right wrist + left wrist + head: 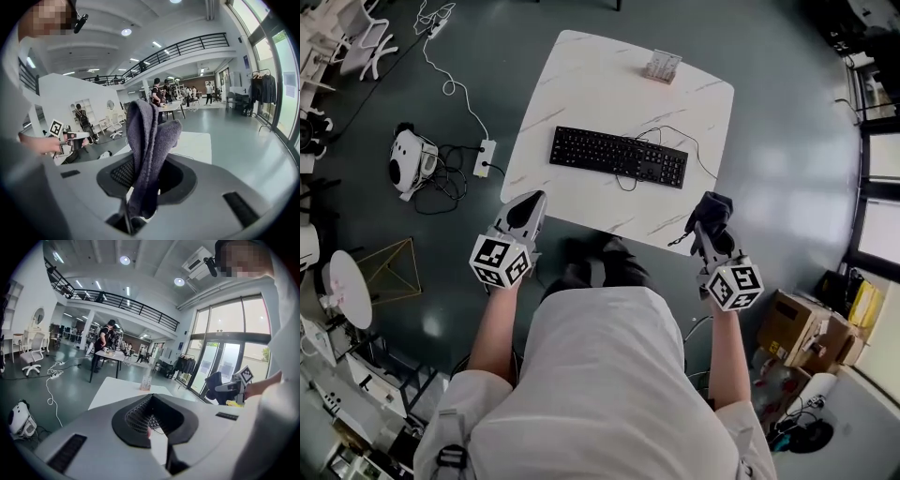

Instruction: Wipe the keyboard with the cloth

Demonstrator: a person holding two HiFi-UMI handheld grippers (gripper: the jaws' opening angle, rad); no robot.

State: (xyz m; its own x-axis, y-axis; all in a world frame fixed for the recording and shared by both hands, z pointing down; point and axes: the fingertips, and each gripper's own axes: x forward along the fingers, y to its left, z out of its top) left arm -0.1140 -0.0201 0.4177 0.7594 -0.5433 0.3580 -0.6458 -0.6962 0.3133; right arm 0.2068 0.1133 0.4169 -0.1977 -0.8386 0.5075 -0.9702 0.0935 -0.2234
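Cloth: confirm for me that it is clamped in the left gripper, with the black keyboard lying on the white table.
Not quite: it is the other gripper. The right gripper view shows the dark cloth clamped in the right gripper; the left gripper is shut on nothing. The black keyboard does lie on the white table.

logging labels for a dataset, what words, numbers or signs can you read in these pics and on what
No text can be read in any view.
keyboard: key legends too small to read.
small item at the far edge of the table: print too blurred to read.
left marker cube and right marker cube: black-and-white square patterns only, no words.
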